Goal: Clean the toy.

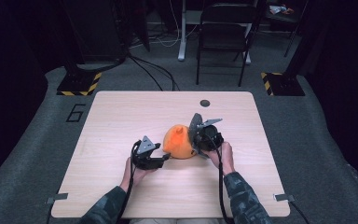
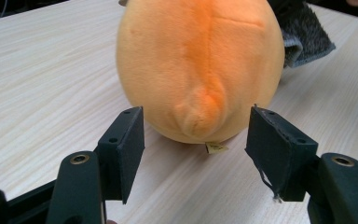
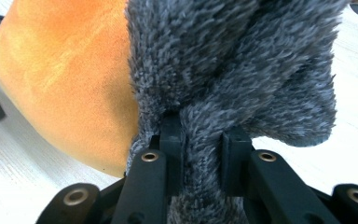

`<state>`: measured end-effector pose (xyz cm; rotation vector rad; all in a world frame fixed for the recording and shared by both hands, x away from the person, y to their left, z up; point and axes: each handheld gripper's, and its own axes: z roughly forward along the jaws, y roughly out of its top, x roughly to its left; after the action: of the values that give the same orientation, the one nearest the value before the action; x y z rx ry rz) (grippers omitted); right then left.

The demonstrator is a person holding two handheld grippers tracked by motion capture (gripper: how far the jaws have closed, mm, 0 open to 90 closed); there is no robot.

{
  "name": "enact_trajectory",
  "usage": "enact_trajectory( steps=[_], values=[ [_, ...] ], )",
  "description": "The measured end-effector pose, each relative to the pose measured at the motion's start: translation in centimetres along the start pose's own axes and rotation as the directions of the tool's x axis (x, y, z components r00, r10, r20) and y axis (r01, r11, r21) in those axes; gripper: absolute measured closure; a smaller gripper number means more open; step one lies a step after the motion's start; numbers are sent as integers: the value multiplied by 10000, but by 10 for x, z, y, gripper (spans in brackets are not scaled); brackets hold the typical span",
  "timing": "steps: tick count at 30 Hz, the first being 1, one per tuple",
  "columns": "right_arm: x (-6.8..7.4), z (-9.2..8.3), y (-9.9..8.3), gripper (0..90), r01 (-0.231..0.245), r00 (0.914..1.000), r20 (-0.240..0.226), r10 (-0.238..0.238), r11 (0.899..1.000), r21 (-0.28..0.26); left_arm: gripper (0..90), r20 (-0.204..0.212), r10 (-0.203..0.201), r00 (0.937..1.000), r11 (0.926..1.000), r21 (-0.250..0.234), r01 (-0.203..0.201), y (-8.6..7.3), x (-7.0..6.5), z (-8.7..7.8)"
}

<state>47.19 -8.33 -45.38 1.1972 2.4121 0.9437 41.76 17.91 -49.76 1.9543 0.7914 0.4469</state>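
Note:
An orange plush toy [image 1: 179, 141] sits on the wooden table [image 1: 121, 112], between my two grippers. My left gripper [image 1: 167, 157] points at its left side. In the left gripper view the jaws [image 2: 198, 123] stand open, with the plush [image 2: 200, 65] just beyond the pads and a small nub on it facing me; the pads do not press on it. My right gripper [image 1: 198, 140] is at the toy's right side, shut on a grey fuzzy fabric piece [image 3: 242, 70] that lies against the orange body [image 3: 65, 79]. That grey piece [image 1: 196, 123] sticks up beside the toy.
A round grommet hole [image 1: 205, 102] lies near the table's far edge. Beyond the table stand a black folding chair [image 1: 223, 28] and two bases with yellow-black stripes [image 1: 79, 83]. Cables run across the grey floor.

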Motion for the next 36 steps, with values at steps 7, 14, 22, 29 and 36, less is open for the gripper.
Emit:
enact_trajectory(
  steps=[7,14,22,29,36],
  values=[
    [-1,0,-1,750,-25,9998,186,23,10000,91,695,-210,-313,9993,9969,-736,297,-2,-6,4],
    [-8,-13,3,754,-47,9985,552,52,10000,-86,800,-465,154,9988,9928,-1182,-208,6,-13,4],
    [2,-57,21,757,95,9980,627,-20,9927,-1199,802,-411,745,9964,9859,-1468,-798,21,-17,6],
    [51,-80,40,755,1703,9853,393,-1660,9699,-1738,807,-177,1099,9938,9806,-1614,-1114,30,-23,3],
    [64,-44,34,756,2224,9740,637,-2174,9711,-871,813,-134,1764,9842,9750,-1345,-1766,30,-35,6]
  ],
)
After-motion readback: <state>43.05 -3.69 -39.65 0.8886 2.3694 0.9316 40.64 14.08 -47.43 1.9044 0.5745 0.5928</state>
